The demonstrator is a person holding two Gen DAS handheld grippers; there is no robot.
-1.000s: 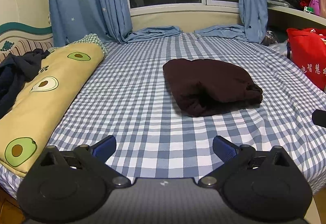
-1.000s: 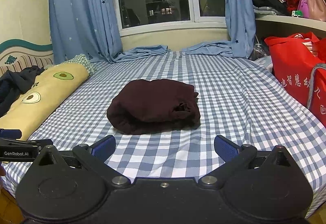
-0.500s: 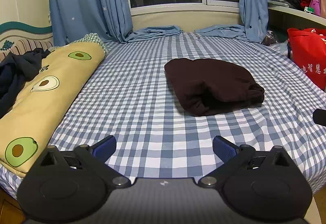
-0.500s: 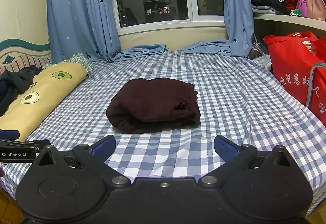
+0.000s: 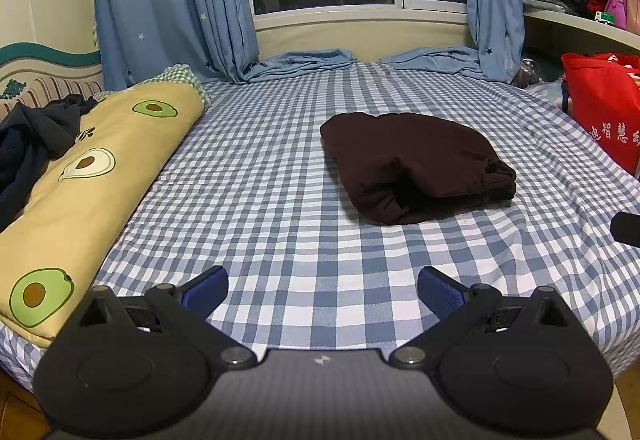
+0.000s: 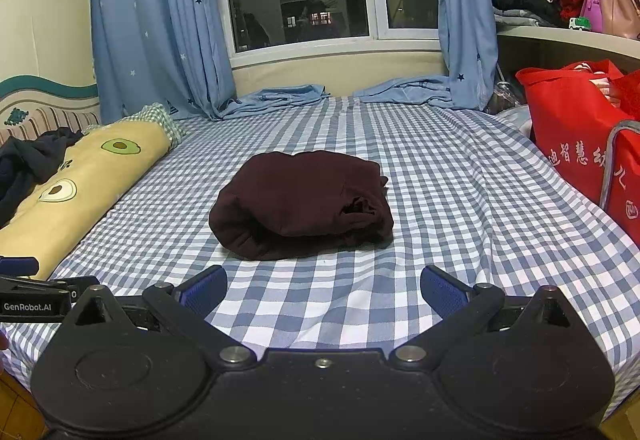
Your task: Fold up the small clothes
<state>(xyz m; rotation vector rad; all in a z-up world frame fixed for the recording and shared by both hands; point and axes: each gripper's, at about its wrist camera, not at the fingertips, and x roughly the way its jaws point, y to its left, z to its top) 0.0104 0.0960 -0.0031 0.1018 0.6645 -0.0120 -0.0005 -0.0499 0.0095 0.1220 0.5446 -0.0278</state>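
A dark maroon garment [image 5: 416,163] lies folded in a compact bundle on the blue checked bed [image 5: 280,199]; it also shows in the right wrist view [image 6: 304,203]. My left gripper [image 5: 322,286] is open and empty, low over the bed's near edge, well short of the garment. My right gripper [image 6: 322,286] is open and empty, in front of the garment with a strip of sheet between. The left gripper's side [image 6: 32,296] shows at the left edge of the right wrist view.
A long yellow avocado-print pillow [image 5: 88,175] lies along the left side with a dark navy garment [image 5: 28,143] on its far end. A red bag [image 6: 580,143] stands at the right edge. Blue curtains [image 6: 160,19] and a window are behind; shelves with clothes are at the upper right.
Both grippers have drawn back slightly and risen a little; the garment sits marginally farther off in both views. It has not moved on the bed.
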